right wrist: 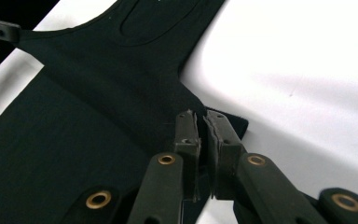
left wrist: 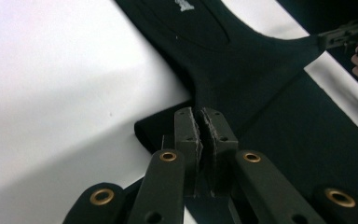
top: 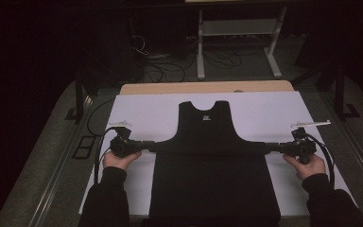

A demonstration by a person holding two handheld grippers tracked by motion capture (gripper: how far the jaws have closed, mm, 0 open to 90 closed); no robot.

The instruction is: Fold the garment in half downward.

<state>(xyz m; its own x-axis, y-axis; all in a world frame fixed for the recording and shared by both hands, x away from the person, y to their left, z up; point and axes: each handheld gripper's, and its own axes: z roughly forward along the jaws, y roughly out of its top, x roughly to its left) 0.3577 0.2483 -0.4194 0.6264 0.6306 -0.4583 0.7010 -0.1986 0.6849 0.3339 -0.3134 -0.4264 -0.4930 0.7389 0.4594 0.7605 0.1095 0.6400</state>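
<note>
High view looks down from above; both gripper views sit close, sharing the black garment (top: 215, 156).

Count, as I see it: 1 black garment (top: 215, 165), sleeveless, w/ 1 small white label (top: 206, 117) at the neck. 1 white sheet (top: 146, 113) under it, on 1 wooden worktop (top: 179, 88). I've got 2 grippers: left gripper (top: 147, 144) and right gripper (top: 270, 148), 1 per hand, so 2 hands: left hand (top: 119, 161), right hand (top: 308, 166). Each gripper has 2 fingers (left wrist: 188, 133), 4 altogether, both pairs pinched on cloth. 1 cable per gripper, 2 total. Behind the worktop: 1 white metal stand (top: 238, 28) and several loose floor cables, too tangled to count.
</note>
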